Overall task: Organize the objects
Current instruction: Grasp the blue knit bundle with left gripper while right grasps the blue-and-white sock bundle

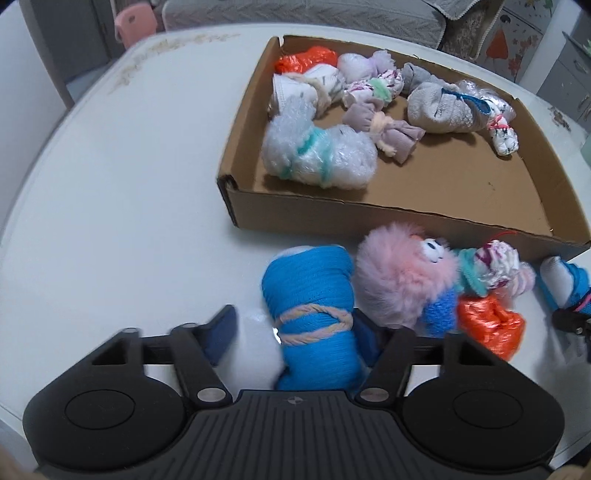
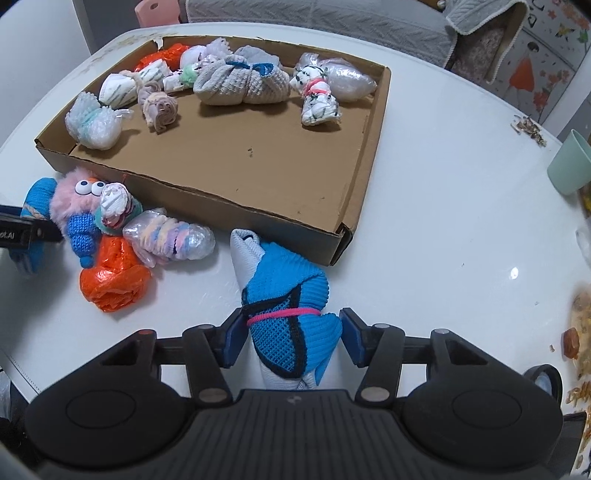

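Observation:
A blue cloth bundle tied with pinkish yarn point(image 1: 314, 306) lies on the white table point(image 1: 129, 184), a white fluffy end beside it. My left gripper point(image 1: 293, 332) is closed around it, both pads against its sides. A blue-and-white sock bundle with a pink band point(image 2: 284, 295) lies near the box's front corner. My right gripper point(image 2: 293, 332) is shut on it at the band. The cardboard box point(image 2: 229, 206) holds several tied bundles along its far side. Loose between the grippers lie a pink fluffy toy with eyes point(image 1: 402, 273), an orange plastic bundle point(image 2: 114, 280) and a bubble-wrap bundle point(image 2: 173, 240).
A mint green cup point(image 2: 570, 162) stands at the table's right edge, with crumbs and food scraps point(image 2: 576, 332) below it. A pink chair point(image 1: 133, 22) and a grey sofa point(image 1: 295, 14) stand beyond the table. The box's front half is bare cardboard.

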`<action>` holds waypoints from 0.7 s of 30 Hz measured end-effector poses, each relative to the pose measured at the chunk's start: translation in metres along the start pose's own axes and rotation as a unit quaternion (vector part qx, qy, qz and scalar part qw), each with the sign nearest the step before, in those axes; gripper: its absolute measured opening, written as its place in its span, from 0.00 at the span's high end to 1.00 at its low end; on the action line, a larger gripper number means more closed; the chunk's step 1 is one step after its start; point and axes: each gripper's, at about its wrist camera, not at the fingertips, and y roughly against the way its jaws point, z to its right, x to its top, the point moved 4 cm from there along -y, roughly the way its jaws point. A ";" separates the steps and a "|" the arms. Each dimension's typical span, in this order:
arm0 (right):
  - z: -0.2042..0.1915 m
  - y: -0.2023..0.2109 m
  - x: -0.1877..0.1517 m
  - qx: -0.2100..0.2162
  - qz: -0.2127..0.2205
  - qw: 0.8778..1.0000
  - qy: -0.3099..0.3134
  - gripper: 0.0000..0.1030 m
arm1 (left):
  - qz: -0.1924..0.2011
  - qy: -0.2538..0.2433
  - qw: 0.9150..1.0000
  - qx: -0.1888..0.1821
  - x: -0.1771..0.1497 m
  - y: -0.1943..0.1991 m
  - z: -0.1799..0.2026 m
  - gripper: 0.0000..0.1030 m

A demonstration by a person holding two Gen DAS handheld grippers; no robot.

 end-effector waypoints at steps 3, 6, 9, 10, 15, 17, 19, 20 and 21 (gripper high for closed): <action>0.000 0.000 -0.001 0.003 -0.001 1.000 0.003 0.52 | 0.003 -0.006 1.000 0.001 0.000 0.002 -0.001 0.47; 0.002 0.000 -0.001 0.008 -0.001 1.000 0.002 0.54 | 0.006 -0.022 1.000 0.001 0.001 0.003 0.002 0.54; 0.004 0.002 -0.003 0.014 -0.002 1.000 0.008 0.55 | 0.008 -0.040 0.999 0.008 0.000 0.005 0.001 0.54; 0.005 0.002 -0.004 0.016 -0.002 1.000 0.011 0.56 | 0.009 -0.044 0.999 0.010 0.000 0.006 -0.001 0.54; 0.021 0.021 -0.007 0.017 0.016 1.000 0.018 0.56 | 0.016 -0.055 0.998 0.027 0.005 0.025 -0.019 0.55; 0.031 0.034 -0.005 0.015 0.034 0.999 0.016 0.56 | 0.027 -0.065 0.997 0.031 0.013 0.036 -0.025 0.55; 0.041 0.046 -0.006 0.010 0.054 0.998 0.015 0.56 | 0.042 -0.074 0.996 0.030 0.022 0.051 -0.029 0.55; 0.047 0.051 -0.005 0.007 0.062 0.998 0.014 0.56 | 0.050 -0.080 0.995 0.029 0.027 0.058 -0.031 0.55; 0.052 0.054 -0.005 0.005 0.069 0.998 0.010 0.56 | 0.056 -0.084 0.994 0.029 0.034 0.064 -0.032 0.55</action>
